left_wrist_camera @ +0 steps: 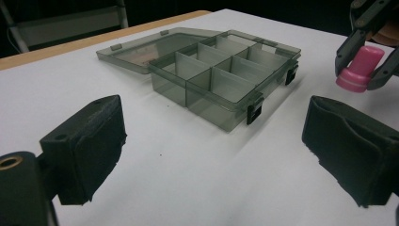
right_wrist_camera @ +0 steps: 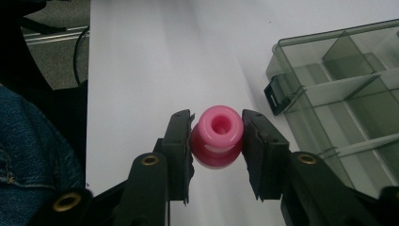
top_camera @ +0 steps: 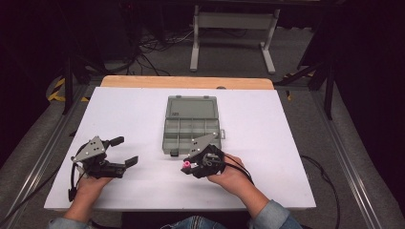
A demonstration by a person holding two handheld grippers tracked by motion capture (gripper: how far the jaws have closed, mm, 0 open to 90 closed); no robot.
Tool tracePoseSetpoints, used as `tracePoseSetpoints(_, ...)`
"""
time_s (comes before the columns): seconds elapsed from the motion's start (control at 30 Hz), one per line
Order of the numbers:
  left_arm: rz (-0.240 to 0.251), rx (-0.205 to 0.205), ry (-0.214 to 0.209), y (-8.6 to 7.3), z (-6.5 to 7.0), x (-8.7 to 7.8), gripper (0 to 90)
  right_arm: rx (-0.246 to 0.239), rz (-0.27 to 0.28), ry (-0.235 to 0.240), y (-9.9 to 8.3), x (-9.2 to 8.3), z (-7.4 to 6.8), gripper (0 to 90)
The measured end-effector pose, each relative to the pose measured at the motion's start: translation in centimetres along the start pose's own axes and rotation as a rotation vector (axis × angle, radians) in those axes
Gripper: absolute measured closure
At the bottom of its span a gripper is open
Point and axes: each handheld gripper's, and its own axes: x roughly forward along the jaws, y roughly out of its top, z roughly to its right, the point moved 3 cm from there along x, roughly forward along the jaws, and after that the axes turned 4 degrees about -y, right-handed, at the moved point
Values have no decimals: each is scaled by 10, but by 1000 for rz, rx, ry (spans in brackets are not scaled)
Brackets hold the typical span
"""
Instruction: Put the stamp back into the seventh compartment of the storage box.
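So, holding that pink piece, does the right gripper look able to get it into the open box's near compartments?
Probably yes: the right gripper grips the pink piece just beside the box, whose lid lies flat open behind, with nothing between.

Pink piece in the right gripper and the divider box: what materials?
Pink piece: likely moulded plastic or rubber, smooth with a soft sheen, hollow centre. Box: smoky see-through plastic, glossy; dividers show through its walls. Latches: black, opaque, probably plastic.
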Motion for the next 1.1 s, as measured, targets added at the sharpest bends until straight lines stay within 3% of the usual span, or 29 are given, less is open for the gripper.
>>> tracePoseSetpoints(0.53, 0, 2, 1, 0, -1, 0, 76, 42, -10, -46, 5, -9, 29, 646)
tracePoseSetpoints(1.1, -2, -3, -3, 0, 0, 0, 76, 107, -2, -140, 10, -10, 54, 645)
